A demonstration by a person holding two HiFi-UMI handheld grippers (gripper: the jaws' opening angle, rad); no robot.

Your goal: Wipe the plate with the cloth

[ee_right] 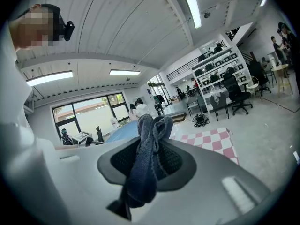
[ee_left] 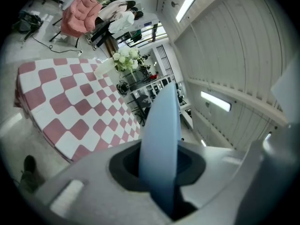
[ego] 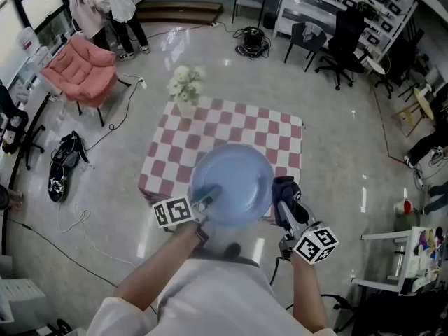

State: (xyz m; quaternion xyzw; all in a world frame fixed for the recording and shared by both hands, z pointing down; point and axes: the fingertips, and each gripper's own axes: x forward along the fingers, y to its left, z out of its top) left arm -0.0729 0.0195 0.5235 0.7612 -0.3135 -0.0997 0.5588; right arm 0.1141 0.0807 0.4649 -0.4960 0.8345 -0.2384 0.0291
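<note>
Progress is judged to be at the preparation stage: both items are in hand, and no wiping contact is confirmed. At the left, the left gripper (ego: 207,201) is clamped narrowly on the near-left rim of the blue plate (ego: 234,177); its own view shows the plate edge-on between the jaws. The plate is held up over the near edge of the checkered table (ego: 210,128), with its face open to the head view. Just beside the plate's right rim hangs the dark blue cloth (ego: 285,190), bunched and pinched between the jaws of the right gripper (ego: 283,206). Whether cloth and rim touch cannot be determined. The remaining work is to bring the cloth onto the plate face and stroke across it. For clearance, the rim grip leaves most of the plate surface free. The tabletop beneath carries only white flowers (ego: 185,84) at its far edge. The pink armchair (ego: 82,68) at the left and the office chairs (ego: 329,40) at the right stand well apart, leaving open floor on both sides.
</note>
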